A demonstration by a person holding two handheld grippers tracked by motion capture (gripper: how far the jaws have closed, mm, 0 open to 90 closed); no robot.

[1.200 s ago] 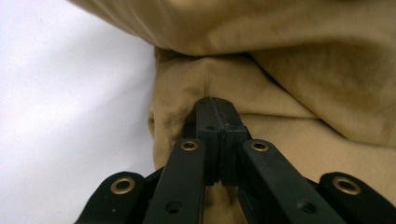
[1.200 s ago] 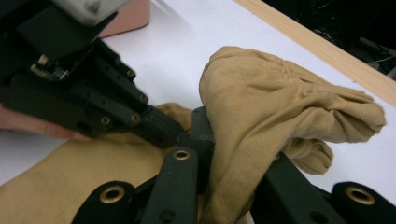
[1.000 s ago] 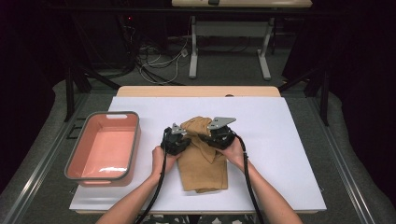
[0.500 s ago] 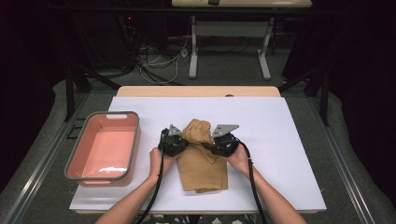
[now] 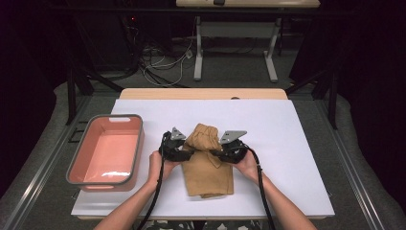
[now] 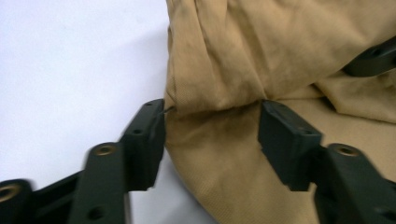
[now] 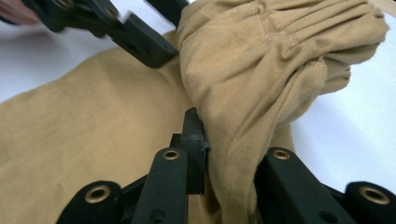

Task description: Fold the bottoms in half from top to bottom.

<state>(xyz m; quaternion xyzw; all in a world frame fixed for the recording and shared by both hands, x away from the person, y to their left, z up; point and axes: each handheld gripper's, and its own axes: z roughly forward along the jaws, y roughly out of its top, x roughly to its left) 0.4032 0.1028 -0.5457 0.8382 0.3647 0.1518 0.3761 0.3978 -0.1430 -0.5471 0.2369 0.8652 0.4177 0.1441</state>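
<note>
White table (image 5: pixel 297 143) fills mid-room, dark floor w/ cables behind. Pink bin (image 5: pixel 106 151) sits at left, empty. Tan shorts (image 5: pixel 208 167) lie centre, waistband end bunched up and folded toward the legs. Cloth looks light, soft, floppy, prob not slippery; best grabbed at the thick waistband seam. Left gripper (image 6: pixel 212 133) has just been opening: jaws apart, cloth between but not pinched. Right gripper (image 7: pixel 229 154) stays clamped on a waistband fold, easing slightly.
</note>
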